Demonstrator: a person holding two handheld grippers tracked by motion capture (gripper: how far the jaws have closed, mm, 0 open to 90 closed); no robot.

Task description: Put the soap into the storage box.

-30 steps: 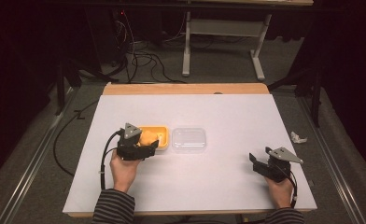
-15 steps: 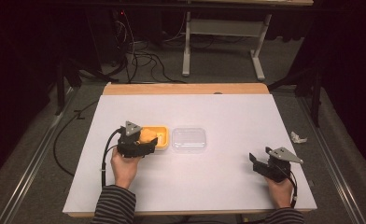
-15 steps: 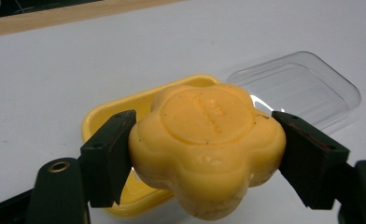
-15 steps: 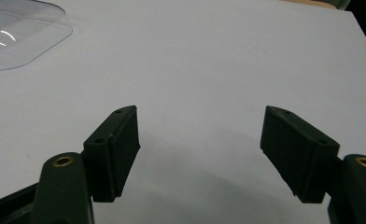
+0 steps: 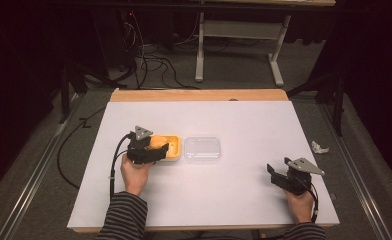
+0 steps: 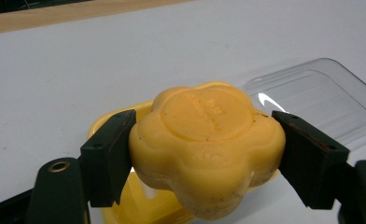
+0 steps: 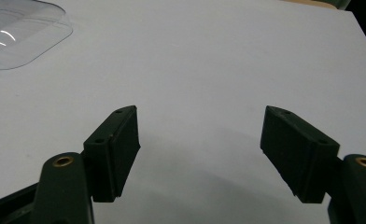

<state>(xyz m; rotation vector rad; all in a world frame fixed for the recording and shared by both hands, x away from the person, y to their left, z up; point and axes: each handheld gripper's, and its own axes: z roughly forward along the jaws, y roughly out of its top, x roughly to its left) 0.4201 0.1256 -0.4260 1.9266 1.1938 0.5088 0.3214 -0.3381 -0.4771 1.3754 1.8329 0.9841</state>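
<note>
yellow soap [image 6: 204, 149] clamped in left tool [image 6: 204, 158], held over yellow dish [image 5: 170, 150] beside clear lid [image 5: 202, 149] on white desk [image 5: 234, 190]. right tool [image 7: 200, 154] spread wide, holding nothing.

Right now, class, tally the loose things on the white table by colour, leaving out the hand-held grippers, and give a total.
Yellow: 2, the soap bar and the soap dish.
Clear: 1, the plastic lid.
Total: 3.
</note>
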